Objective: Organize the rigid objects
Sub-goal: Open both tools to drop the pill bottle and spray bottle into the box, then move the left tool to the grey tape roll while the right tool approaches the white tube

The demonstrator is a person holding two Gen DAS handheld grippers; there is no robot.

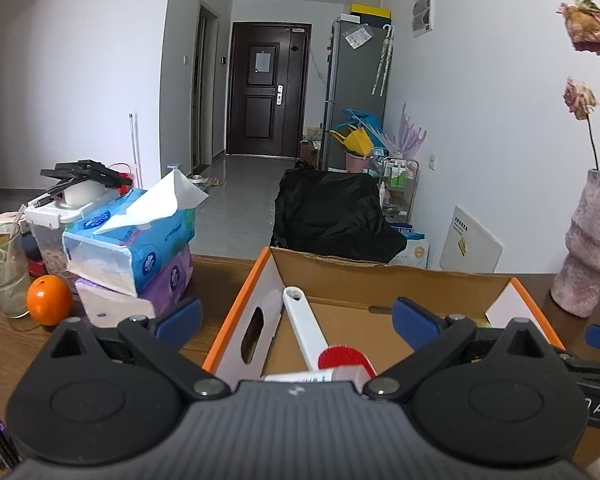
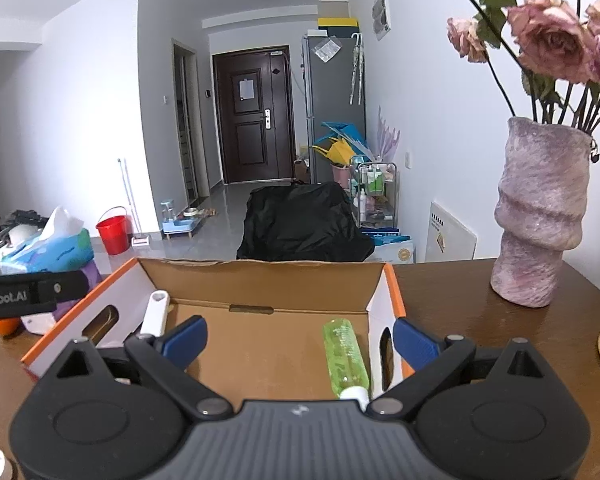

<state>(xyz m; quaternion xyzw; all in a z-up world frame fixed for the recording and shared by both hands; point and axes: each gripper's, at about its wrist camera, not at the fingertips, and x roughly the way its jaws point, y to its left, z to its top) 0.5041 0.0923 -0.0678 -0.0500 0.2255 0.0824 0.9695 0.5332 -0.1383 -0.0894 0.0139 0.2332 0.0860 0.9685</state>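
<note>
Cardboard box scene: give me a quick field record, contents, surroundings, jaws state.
container: cardboard box, open top, orange rim, on wooden table
contents left: white-handled brush with red head, handle leaning on the left wall
contents right: green bottle, lying flat by the right wall
left of box: stacked tissue packs, orange
right of box: pink vase with dried roses
left gripper: jaws open, holding nothing
right gripper: jaws open, holding nothing

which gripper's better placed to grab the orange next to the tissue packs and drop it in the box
Left, probably. The orange sits left of the cardboard box, close beside the open left gripper. The right gripper, also open, hangs over the box's right half near the green bottle, farther away.
</note>
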